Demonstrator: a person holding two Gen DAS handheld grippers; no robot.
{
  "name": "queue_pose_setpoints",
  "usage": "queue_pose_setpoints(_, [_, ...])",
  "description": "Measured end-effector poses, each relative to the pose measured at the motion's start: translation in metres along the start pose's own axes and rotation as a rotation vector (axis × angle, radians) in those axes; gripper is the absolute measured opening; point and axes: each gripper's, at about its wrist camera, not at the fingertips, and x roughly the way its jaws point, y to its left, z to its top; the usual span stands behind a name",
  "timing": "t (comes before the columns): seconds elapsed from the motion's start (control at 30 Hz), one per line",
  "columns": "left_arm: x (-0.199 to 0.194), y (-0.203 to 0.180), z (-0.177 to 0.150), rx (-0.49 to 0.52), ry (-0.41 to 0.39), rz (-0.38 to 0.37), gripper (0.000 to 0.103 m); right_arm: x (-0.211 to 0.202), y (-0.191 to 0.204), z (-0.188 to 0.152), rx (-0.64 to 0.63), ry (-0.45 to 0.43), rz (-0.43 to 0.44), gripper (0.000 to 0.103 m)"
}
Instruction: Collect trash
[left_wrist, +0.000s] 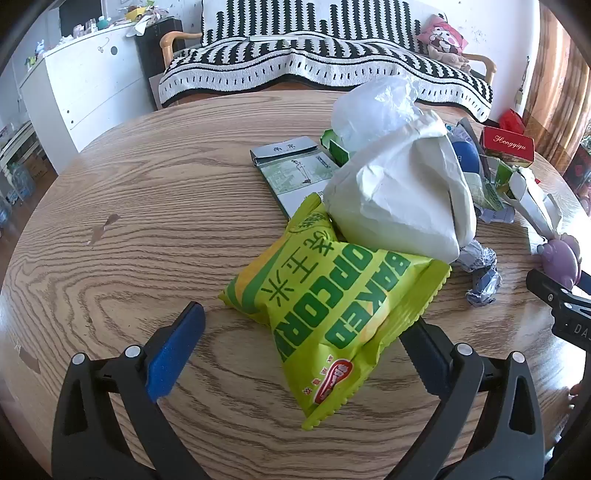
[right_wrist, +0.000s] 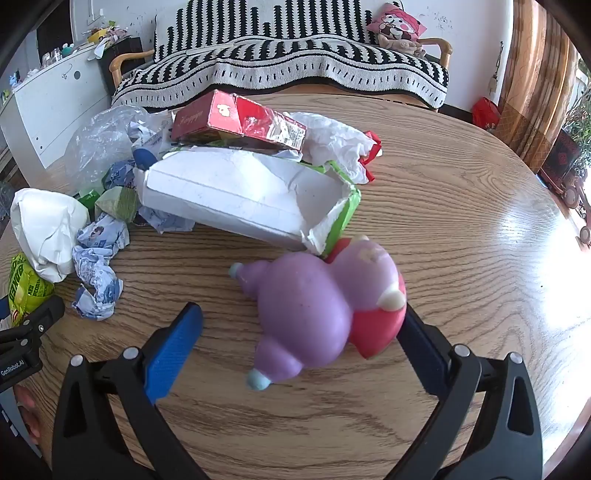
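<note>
Two grippers are hanging wide open over the table (left_wrist: 122, 206): the left gripper (left_wrist: 306, 332) is straddling the popcorn bag (left_wrist: 332, 310), lying lengthwise between its fingers at lower centre, while the right gripper (right_wrist: 303, 332) is flanking a purple toy (right_wrist: 317, 310).

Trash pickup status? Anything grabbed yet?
Nothing looks collected. Left tongs open around the popcorn bag; right tongs open around the purple toy; neither is gripped. Still on the table: white paper bag, crumpled wrappers, red box, torn carton.
</note>
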Motion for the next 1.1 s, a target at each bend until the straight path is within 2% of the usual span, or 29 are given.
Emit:
queue_pose_setpoints(0.87, [0.0012, -0.0002, 0.0013, -0.019, 0.005, 0.014, 0.098, 0.0007, 0.0003, 0.0003, -0.001, 0.007, -0.001, 0.098])
queue_pose_setpoints(1.03, [-0.0015, 0.0033, -0.0009, 0.008, 0.005, -0.013, 0.098, -0.0012, -0.0006, 0.0002, -0.010, 0.006, -0.003, 0.097])
queue_pose_setpoints(1.1, [-0.0045, 0.0077, -0.0016, -0.013, 0.009, -0.038, 0.098, -0.0075, 0.0014, -0.0007, -0.047, -0.015, -0.016, 0.097])
